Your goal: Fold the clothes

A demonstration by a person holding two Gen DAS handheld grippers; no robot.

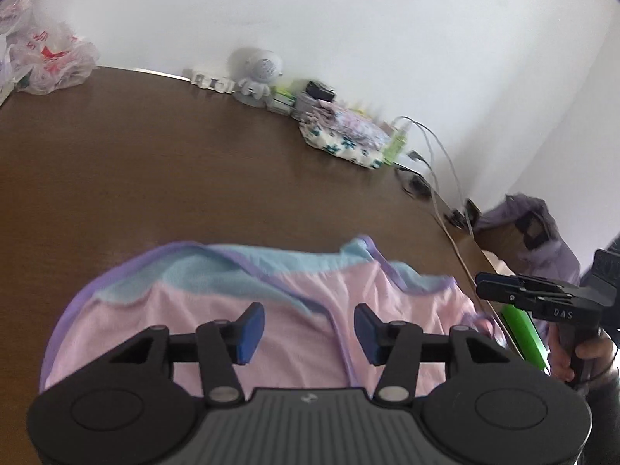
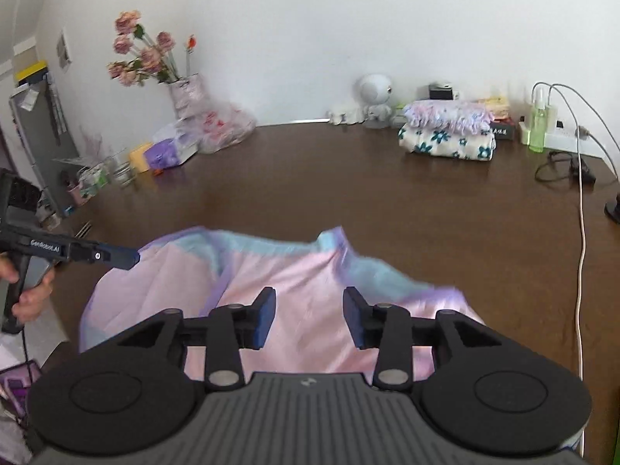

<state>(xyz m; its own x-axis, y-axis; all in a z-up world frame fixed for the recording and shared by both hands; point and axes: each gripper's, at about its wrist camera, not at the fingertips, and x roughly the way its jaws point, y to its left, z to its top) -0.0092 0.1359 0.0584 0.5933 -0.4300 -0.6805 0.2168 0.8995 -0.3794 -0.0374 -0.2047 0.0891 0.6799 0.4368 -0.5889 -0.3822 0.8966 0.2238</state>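
We see the garment, pink with blue panels and purple trim, lying rumpled at the near edge of the desk, well short of the folded stack by the wall. The left gripper and right gripper both hover over the garment with jaws wide and nothing between them. We judge the cloth thin, light and limp: it will sag and slide on the smooth wood. The bound purple edges and corners look the firmest places to pinch, one on each side of the garment.
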